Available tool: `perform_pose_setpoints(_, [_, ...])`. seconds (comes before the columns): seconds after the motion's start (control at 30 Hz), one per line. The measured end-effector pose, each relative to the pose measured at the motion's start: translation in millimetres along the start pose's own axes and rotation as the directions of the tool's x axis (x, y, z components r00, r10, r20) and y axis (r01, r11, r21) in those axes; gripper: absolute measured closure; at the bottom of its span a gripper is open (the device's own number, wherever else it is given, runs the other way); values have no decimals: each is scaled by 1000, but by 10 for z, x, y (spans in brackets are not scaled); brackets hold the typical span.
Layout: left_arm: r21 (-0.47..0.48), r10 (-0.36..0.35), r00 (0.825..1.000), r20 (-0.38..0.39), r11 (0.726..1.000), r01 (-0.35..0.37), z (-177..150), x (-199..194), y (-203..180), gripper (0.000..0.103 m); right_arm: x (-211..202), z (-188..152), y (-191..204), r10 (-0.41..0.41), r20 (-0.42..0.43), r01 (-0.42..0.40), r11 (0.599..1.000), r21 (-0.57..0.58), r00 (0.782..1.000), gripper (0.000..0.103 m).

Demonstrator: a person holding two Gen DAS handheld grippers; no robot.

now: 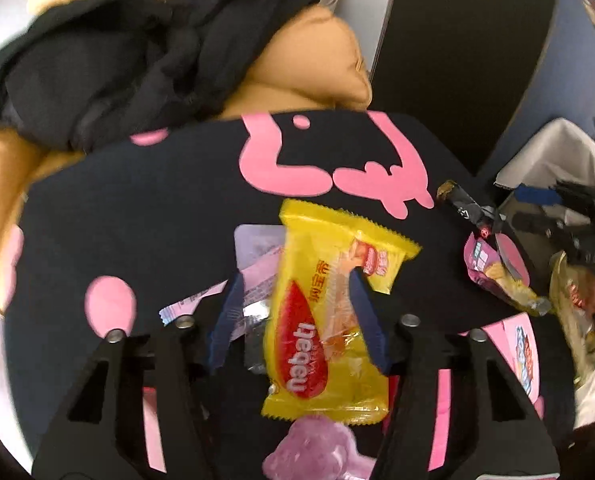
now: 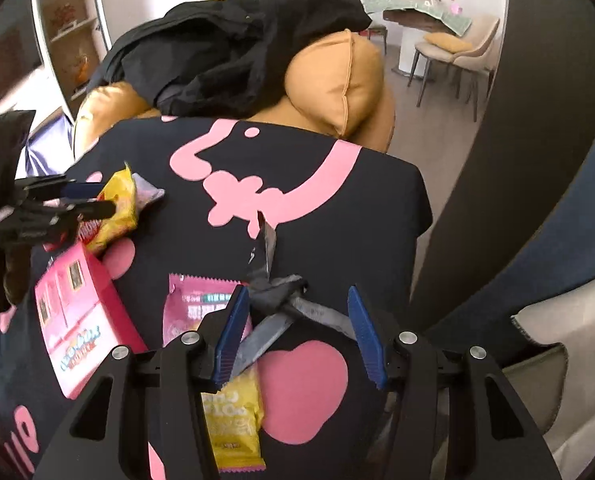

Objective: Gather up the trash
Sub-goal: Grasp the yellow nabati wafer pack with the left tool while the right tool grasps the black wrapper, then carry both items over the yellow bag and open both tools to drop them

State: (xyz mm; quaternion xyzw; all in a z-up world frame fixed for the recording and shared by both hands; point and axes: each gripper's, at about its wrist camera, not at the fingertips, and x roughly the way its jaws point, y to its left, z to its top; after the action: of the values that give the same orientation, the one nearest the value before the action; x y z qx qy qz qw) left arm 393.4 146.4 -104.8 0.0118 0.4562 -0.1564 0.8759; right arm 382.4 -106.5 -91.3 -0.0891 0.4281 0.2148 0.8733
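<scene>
A yellow snack wrapper (image 1: 317, 320) with a red oval lies on the black cloth with pink shapes (image 1: 157, 200). My left gripper (image 1: 297, 312) straddles it; the right pad meets its edge, the left pad stands off, so it is open. From the right wrist view, the left gripper (image 2: 93, 200) sits at far left around that yellow wrapper (image 2: 115, 212). My right gripper (image 2: 299, 320) is open around a crumpled dark grey wrapper (image 2: 277, 300), seen in the left wrist view as a dark stick wrapper (image 1: 461, 204).
A pink box (image 2: 77, 320) and a pink-and-yellow packet (image 2: 201, 308) lie left of the right gripper. A lilac wrapper (image 1: 257, 264) sits under the yellow one. Tan sofa cushions (image 2: 337, 80) with a black garment (image 2: 237, 48) rise behind. A pale bag (image 2: 557, 360) hangs at right.
</scene>
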Motion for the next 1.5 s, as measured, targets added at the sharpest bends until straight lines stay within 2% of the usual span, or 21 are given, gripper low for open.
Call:
perform_pose_setpoints(0.03, [-2,-6,1000,3,1000,6,-1,6,-3,64,-10,-9,26,-11,2,11,1000,-15,1000,54])
perform_pose_setpoints(0.1, [20,-2,1000,13,1000,2,-11,-31,-36,92,-20,-24,74,-31,4,31,998,-45,1000,54])
perform_pose_setpoints(0.2, [36,25,999,34,999,-26,-54,-152,-68,97,18,-35,186,-13,-19,11,993,-115,1000,54])
perform_pose_setpoints(0.3, [7,23,997,70,1000,-24,-107,-365,-8,98,37,-29,306,1,-13,-3,985,-171,1000,54])
perform_pose_setpoints(0.4, [-56,17,993,119,998,-10,-136,-620,136,98,98,13,405,-33,25,38,975,-221,999,54])
perform_pose_setpoints(0.47, [-84,26,989,149,996,-14,-154,-757,211,98,219,51,393,-53,12,54,974,-222,999,54])
perform_pose_setpoints(0.57, [-129,48,981,190,991,-23,-200,-939,318,98,424,80,284,-31,-59,21,987,-159,998,54])
perform_pose_setpoints(0.63, [-158,54,978,201,987,-22,-248,-1005,376,98,440,79,200,39,-66,-44,995,-86,997,54])
perform_pose_setpoints(0.73, [-183,58,978,200,983,-21,-318,-1041,414,98,395,63,181,59,-73,-61,998,-22,996,60])
perform_pose_setpoints(0.87, [-219,35,977,209,976,12,-424,-1085,426,97,221,30,339,17,-76,-21,998,-56,997,64])
perform_pose_setpoints(1.1, [-216,-10,970,241,974,63,-601,-1234,206,97,-188,-19,603,54,-25,-56,996,-68,998,64])
perform_pose_setpoints(1.2, [-203,-7,965,261,977,62,-660,-1344,81,98,-323,-73,733,46,-11,-47,994,-98,999,64])
perform_pose_setpoints(1.37, [-198,37,960,276,980,20,-789,-1560,-112,97,-591,-219,876,45,22,-42,995,-95,999,64])
perform_pose_setpoints(1.5, [-215,34,959,282,976,28,-916,-1694,-218,97,-803,-367,992,42,52,-36,993,-109,998,64])
